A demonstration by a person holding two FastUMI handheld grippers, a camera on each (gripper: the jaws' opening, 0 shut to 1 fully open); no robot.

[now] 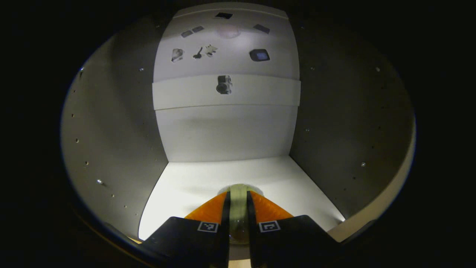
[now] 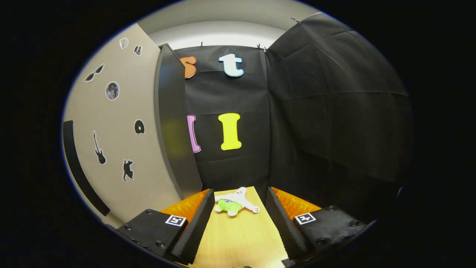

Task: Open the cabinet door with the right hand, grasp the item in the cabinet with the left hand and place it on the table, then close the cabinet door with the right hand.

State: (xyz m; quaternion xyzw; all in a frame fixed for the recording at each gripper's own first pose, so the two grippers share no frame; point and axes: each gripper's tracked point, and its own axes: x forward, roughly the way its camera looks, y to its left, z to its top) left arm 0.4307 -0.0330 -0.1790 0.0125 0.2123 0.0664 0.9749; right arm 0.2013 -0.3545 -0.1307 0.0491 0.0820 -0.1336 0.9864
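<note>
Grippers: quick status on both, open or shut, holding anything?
Left gripper: inside the cabinet, jaws shut on a pale translucent item.
Right gripper: jaws open, holding nothing, above the table near a plush toy.

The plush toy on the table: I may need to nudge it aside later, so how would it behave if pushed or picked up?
The plush toy looks soft, with splayed limbs, so it would probably flop and deform rather than hold its shape. It lies flat on the wooden table, so it seems unlikely to roll or tip. It is probably light, and likely to slide when pushed.
</note>
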